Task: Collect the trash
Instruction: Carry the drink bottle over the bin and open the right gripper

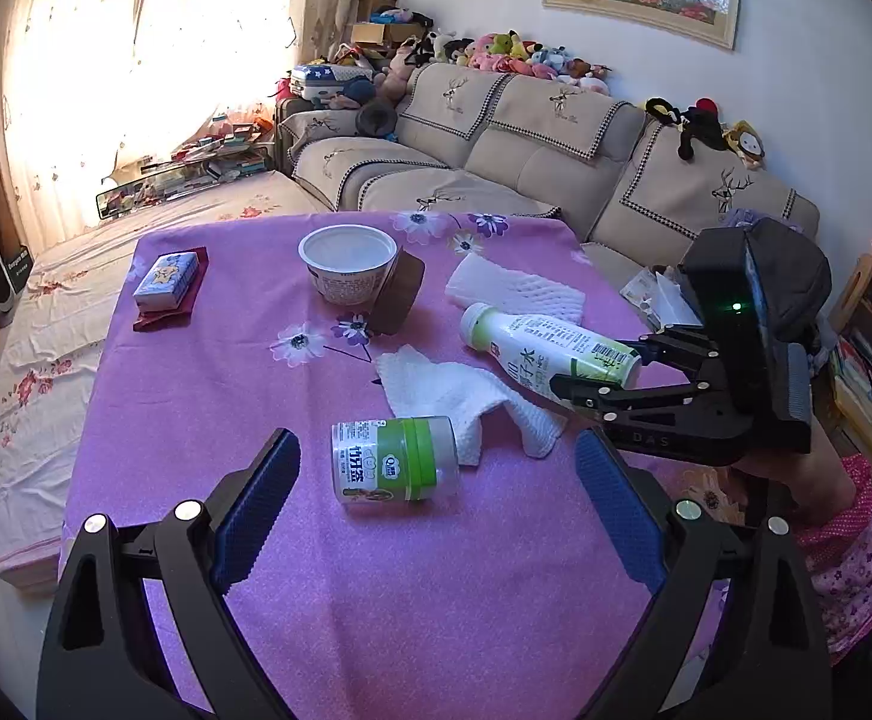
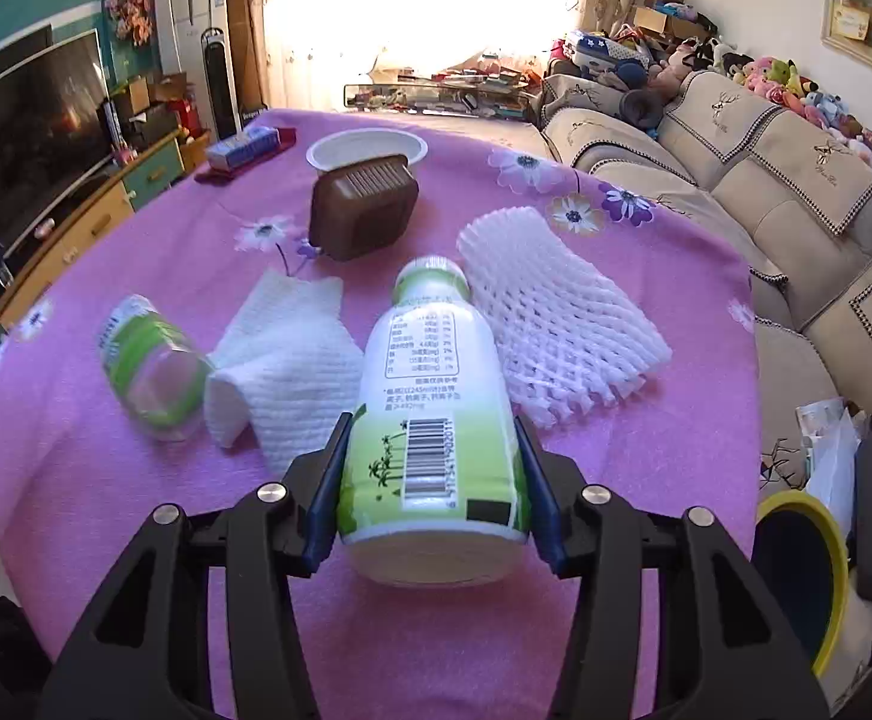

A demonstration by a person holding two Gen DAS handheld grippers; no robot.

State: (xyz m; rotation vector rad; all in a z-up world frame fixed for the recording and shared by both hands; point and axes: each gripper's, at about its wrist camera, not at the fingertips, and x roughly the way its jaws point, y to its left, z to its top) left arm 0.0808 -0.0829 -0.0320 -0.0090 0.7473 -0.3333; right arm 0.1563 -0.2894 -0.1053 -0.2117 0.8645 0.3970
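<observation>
A white and green drink bottle lies on its side on the pink tablecloth. My right gripper is shut on the bottle's base end, a blue pad pressed to each side. The left wrist view shows the same bottle held by the right gripper at the table's right. My left gripper hovers open over the near table, holding nothing. A small green-banded jar lies just beyond its fingertips. A crumpled white tissue lies between the jar and the bottle.
A white foam net, a brown plastic tub, a white bowl and a blue tissue pack lie farther back. A yellow-rimmed bin stands off the table's right edge. A sofa runs behind.
</observation>
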